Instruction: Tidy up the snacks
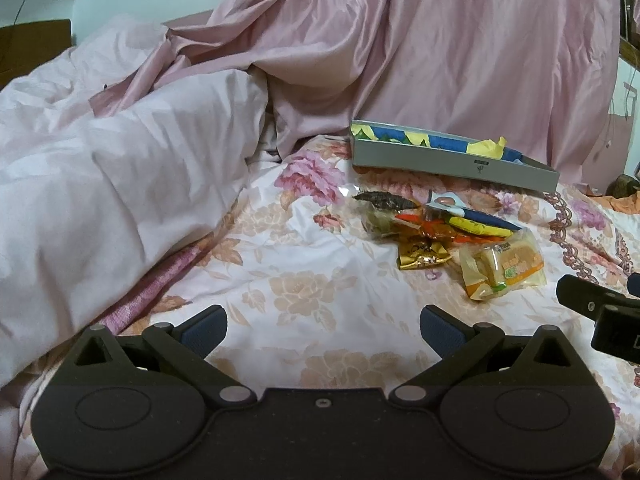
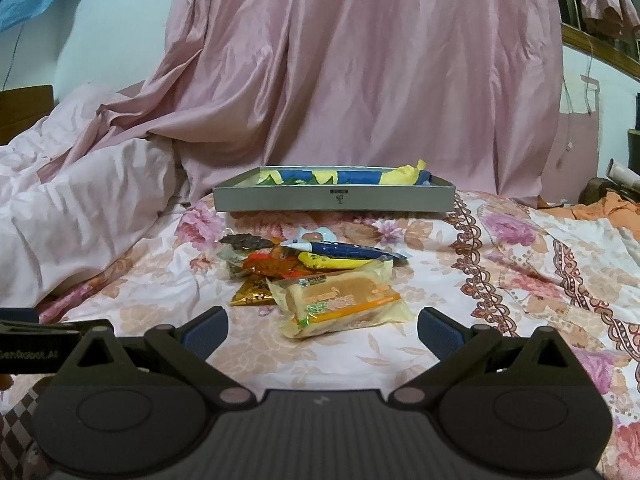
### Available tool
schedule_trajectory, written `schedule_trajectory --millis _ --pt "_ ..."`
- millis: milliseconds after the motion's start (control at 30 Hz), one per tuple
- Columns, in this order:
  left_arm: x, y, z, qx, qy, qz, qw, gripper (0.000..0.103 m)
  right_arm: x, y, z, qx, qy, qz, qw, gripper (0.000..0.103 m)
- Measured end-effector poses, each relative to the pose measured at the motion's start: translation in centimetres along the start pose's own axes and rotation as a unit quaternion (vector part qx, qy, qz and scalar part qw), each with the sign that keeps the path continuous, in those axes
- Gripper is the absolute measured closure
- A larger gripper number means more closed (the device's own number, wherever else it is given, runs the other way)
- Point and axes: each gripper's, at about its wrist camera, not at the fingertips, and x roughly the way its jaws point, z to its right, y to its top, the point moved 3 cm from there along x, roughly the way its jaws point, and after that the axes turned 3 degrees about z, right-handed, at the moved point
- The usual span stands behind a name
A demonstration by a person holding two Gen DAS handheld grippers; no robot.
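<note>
A small heap of wrapped snacks lies on the floral bedsheet (image 2: 460,280). Nearest is a clear-wrapped cake with an orange label (image 2: 344,300) (image 1: 502,268); behind it sit a gold packet (image 2: 252,294) (image 1: 422,256), an orange wrapper (image 2: 272,264), a blue-and-yellow packet (image 2: 340,258) (image 1: 480,222) and a dark snack (image 2: 246,242) (image 1: 384,200). Beyond them stands a grey shallow box (image 2: 336,200) (image 1: 452,162) with blue and yellow lining. My right gripper (image 2: 322,330) is open just short of the cake. My left gripper (image 1: 322,328) is open over bare sheet, left of the heap.
A rumpled pale pink duvet (image 1: 100,184) (image 2: 80,208) fills the left side of the bed. A pink satin curtain (image 2: 360,80) (image 1: 440,40) hangs behind the box. Orange cloth (image 2: 600,208) lies at the far right. The other gripper's black body (image 1: 600,312) shows at the right edge of the left wrist view.
</note>
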Motion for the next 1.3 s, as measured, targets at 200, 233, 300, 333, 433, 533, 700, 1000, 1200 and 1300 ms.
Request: schedule_trajectory --millis 200,233,300,333,433,533,700,1000,1200,1300 --pt "0.6 -0.1 -0.1 0.002 -0.002 -0.010 0.9999 0.001 0.6 0.4 0.4 0.004 0.005 -0.021 1.000 0.000" --pt "0.8 0.0 -0.1 0.002 -0.003 -0.010 0.9999 0.001 0.7 0.5 0.5 0.001 0.006 -0.024 1.000 0.000" --pt "1.1 0.2 -0.2 0.001 -0.006 -0.011 0.9999 0.001 1.0 0.6 0.5 -0.008 0.011 -0.029 1.000 0.000" --pt "1.3 0.3 -0.2 0.002 -0.008 -0.011 0.9999 0.001 1.2 0.7 0.6 -0.012 0.012 -0.031 0.999 0.000" --pt "2.2 0.9 -0.2 0.007 -0.014 -0.012 0.9998 0.001 2.1 1.0 0.9 -0.022 0.022 -0.041 0.999 0.000" --pt "3.5 2.0 0.1 0.016 -0.022 -0.013 0.9995 0.001 3.5 1.3 1.5 -0.020 0.033 -0.055 0.998 0.000" --pt "6.5 4.7 0.9 0.045 -0.058 -0.008 0.9973 0.001 6.2 1.6 3.0 0.036 0.056 -0.083 0.994 0.000" --pt "15.3 10.0 2.5 -0.033 -0.152 -0.070 0.9854 0.001 11.0 1.6 5.6 0.160 0.023 -0.116 0.980 0.000" --pt "20.5 10.0 3.7 -0.045 -0.131 -0.105 0.9848 0.001 14.1 1.4 5.7 0.191 0.001 -0.137 0.972 0.000" --pt "22.7 9.2 3.3 -0.072 -0.121 -0.136 0.9807 0.001 15.2 0.7 6.1 0.213 -0.007 -0.154 0.965 0.000"
